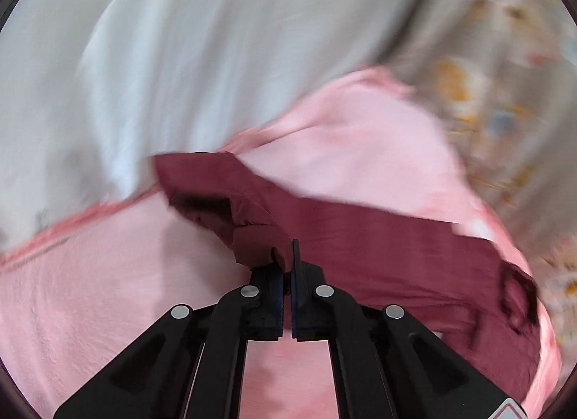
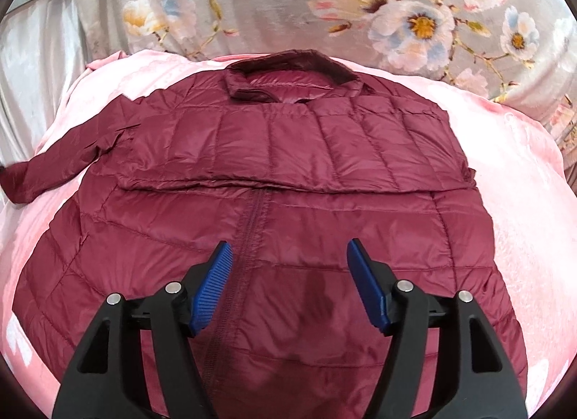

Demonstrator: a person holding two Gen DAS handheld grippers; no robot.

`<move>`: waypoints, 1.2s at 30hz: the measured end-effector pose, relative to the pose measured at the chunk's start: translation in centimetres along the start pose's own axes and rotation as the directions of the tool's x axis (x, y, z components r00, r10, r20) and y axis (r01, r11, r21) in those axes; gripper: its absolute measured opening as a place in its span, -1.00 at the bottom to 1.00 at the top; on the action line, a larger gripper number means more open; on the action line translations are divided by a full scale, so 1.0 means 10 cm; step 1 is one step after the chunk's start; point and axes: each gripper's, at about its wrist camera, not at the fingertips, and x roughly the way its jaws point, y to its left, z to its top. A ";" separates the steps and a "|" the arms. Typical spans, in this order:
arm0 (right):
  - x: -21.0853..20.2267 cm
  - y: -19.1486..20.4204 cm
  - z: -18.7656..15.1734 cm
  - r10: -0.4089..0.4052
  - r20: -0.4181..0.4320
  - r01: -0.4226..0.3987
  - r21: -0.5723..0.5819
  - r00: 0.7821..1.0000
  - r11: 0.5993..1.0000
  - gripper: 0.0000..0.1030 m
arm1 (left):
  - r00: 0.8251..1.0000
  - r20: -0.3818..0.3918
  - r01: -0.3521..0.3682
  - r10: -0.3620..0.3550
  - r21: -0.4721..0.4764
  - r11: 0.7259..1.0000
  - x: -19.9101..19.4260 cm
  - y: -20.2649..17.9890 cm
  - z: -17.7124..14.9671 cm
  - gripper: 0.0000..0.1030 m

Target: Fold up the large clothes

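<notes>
A maroon quilted jacket (image 2: 274, 180) lies front up on a pink blanket (image 2: 519, 209), collar at the far side, zipper down its middle. One sleeve is folded across the chest; the other sleeve (image 2: 57, 166) stretches out to the left. My right gripper (image 2: 288, 256) is open and empty, hovering over the jacket's lower front with its blue pads either side of the zipper. In the blurred left wrist view my left gripper (image 1: 290, 260) is shut on the cuff of the maroon sleeve (image 1: 252, 224), which trails to the right over the pink blanket (image 1: 108, 274).
A grey floral bedspread (image 2: 252, 11) lies beyond the blanket's far edge and shows at the right of the left wrist view (image 1: 505, 76). Pale grey-white cloth (image 1: 126, 58) fills the upper left there and shows at the left (image 2: 32, 58) in the right wrist view.
</notes>
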 end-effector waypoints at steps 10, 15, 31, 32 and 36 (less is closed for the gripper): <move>-0.06 -0.46 0.01 -0.020 0.023 0.019 0.068 1.000 0.997 0.24 | 0.922 -0.007 0.357 -0.387 0.401 0.844 -1.10 -2.53 -0.57 -1.00; -0.06 -0.78 -0.07 -0.054 0.021 0.051 0.104 0.998 0.993 0.27 | 0.862 -0.171 0.498 -0.477 0.462 0.734 -1.14 -3.42 -1.34 -0.88; 0.09 -1.22 0.21 -0.001 0.042 -0.008 0.204 0.999 0.979 0.40 | 0.899 -0.262 0.394 -0.352 0.131 0.910 -0.13 -2.18 -1.39 0.47; 0.17 -1.25 0.25 0.014 0.028 -0.020 0.225 1.000 0.974 0.40 | 0.894 -0.282 0.386 -0.348 0.093 0.918 0.00 -2.05 -1.33 0.47; 0.47 -1.39 0.30 0.086 -0.025 -0.074 0.322 0.996 0.944 0.40 | 0.876 -0.331 0.361 -0.350 -0.031 0.932 0.38 -1.70 -1.21 0.43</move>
